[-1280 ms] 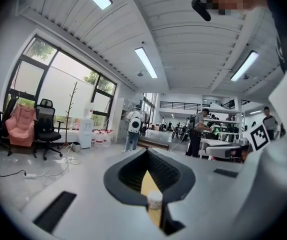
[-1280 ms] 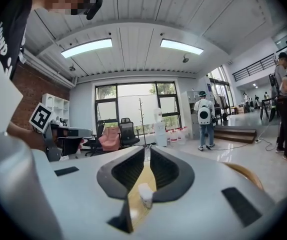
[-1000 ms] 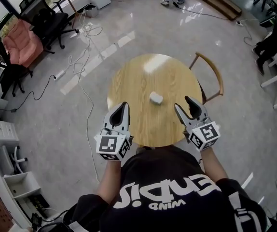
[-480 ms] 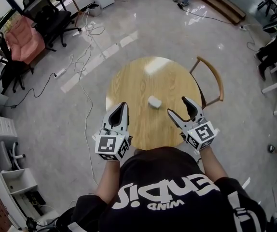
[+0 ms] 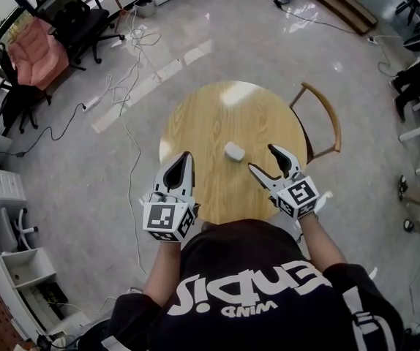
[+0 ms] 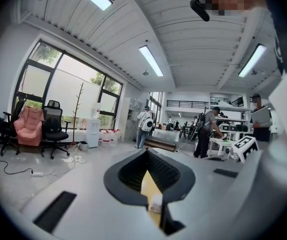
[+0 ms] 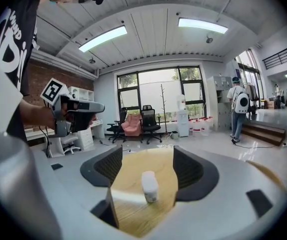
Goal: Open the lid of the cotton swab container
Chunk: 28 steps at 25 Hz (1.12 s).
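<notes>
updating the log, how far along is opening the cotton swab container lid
Done: nothing yet. The cotton swab container stands untouched on the table, apparently closed. In hand: the right gripper, jaws wide apart, points at it without touching. The left gripper is shut and empty. Left: reach, grip, open it.

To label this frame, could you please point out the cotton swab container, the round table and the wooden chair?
cotton swab container (image 5: 234, 151): head view, middle of its white body.
round table (image 5: 210, 119): head view, bare wood left of centre.
wooden chair (image 5: 327, 110): head view, curved backrest rail.
</notes>
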Motion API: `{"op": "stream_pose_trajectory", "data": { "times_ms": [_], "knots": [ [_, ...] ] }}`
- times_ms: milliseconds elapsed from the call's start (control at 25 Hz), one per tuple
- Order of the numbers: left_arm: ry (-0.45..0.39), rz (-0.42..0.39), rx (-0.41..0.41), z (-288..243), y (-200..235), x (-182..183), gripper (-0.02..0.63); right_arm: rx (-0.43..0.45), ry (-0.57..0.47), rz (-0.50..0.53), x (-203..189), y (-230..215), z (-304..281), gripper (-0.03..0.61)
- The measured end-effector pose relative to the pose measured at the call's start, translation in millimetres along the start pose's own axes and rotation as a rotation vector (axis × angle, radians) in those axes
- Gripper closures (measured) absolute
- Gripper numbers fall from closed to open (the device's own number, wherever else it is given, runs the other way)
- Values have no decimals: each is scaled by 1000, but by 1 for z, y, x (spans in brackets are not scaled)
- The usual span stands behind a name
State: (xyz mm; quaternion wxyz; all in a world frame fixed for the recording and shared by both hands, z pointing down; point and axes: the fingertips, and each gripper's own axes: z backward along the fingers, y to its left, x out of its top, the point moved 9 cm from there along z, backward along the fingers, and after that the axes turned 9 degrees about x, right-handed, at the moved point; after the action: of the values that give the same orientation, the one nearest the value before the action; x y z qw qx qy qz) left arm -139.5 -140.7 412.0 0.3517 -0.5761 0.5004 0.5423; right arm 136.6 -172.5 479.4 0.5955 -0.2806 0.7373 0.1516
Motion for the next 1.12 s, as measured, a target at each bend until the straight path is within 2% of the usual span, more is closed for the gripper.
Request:
{"op": "stream_pose_trajectory", "data": {
  "times_ms": [720, 1120],
  "knots": [
    [39, 4, 16, 2, 4, -3, 606, 12, 221, -58, -86, -19, -57, 281],
    [57, 7, 30, -2, 7, -3, 606, 7, 325, -64, -120, -33, -83, 281]
  ]
}}
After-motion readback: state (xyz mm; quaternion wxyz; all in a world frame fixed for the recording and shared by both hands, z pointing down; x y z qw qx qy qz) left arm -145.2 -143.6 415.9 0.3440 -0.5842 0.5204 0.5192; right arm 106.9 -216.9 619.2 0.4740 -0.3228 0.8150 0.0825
